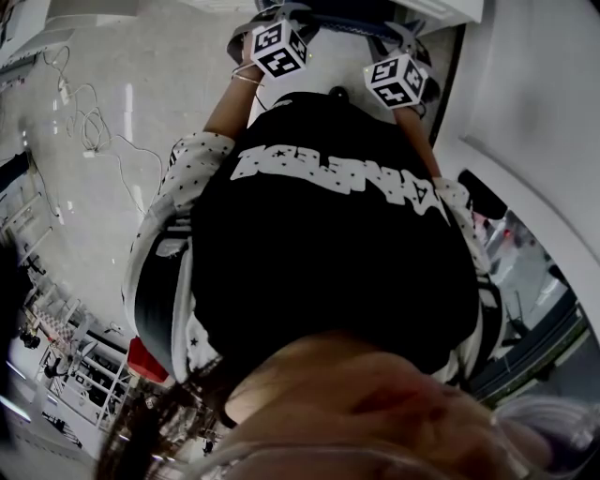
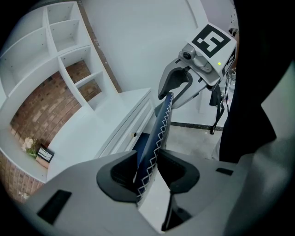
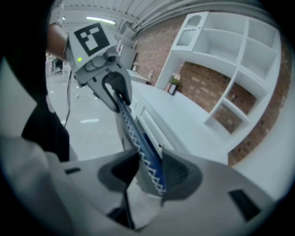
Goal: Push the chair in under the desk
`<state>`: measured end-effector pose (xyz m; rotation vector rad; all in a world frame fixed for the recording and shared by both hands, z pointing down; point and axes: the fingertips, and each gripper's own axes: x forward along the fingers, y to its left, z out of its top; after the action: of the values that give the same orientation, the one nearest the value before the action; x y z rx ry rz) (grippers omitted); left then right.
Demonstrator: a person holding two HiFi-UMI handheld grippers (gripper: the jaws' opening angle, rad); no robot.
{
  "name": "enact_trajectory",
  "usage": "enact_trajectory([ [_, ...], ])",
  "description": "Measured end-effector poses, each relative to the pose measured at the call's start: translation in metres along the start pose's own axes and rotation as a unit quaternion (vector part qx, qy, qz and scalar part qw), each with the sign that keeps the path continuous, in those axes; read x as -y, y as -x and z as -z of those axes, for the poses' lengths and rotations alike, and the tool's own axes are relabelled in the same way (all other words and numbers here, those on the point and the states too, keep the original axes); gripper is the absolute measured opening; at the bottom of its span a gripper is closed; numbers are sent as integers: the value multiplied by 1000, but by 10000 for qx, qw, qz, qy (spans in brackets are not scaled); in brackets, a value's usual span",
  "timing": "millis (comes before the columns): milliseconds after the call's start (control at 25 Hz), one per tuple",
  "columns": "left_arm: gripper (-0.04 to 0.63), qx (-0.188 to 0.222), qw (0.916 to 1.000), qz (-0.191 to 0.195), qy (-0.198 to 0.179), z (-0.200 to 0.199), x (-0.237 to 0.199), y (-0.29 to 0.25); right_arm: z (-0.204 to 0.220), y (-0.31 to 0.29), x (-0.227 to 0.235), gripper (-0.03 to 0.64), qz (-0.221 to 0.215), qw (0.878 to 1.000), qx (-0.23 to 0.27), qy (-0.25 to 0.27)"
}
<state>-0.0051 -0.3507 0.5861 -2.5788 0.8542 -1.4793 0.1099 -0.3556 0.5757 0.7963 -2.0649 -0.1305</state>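
Observation:
The chair's backrest is a dark blue edge with white zigzag stitching (image 2: pixel 159 133), also seen in the right gripper view (image 3: pixel 138 143). My left gripper (image 2: pixel 147 173) is shut on that edge, which fills the gap between its pads. My right gripper (image 3: pixel 147 174) is shut on the same edge further along. Each gripper shows in the other's view, clamped on the top edge: the right gripper (image 2: pixel 177 90) and the left gripper (image 3: pixel 117 94). In the head view both marker cubes sit at the top, over the backrest (image 1: pixel 347 21). The white desk (image 2: pixel 106 131) stands just beyond the chair.
White shelves (image 2: pixel 69 55) on a brick wall rise behind the desk (image 3: pixel 184 115). A small plant and a framed card (image 2: pixel 34 150) stand on the desk top. Cables (image 1: pixel 84 122) lie on the grey floor to the left. A black stand (image 2: pixel 216 110) is behind the chair.

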Motion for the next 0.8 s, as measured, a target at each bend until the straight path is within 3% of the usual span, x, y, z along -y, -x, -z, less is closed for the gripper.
enact_trajectory([
  [800,175,-51,9999,-136,-33,-6,-3,-5,3,1,7,164,-72,9999,89,25],
])
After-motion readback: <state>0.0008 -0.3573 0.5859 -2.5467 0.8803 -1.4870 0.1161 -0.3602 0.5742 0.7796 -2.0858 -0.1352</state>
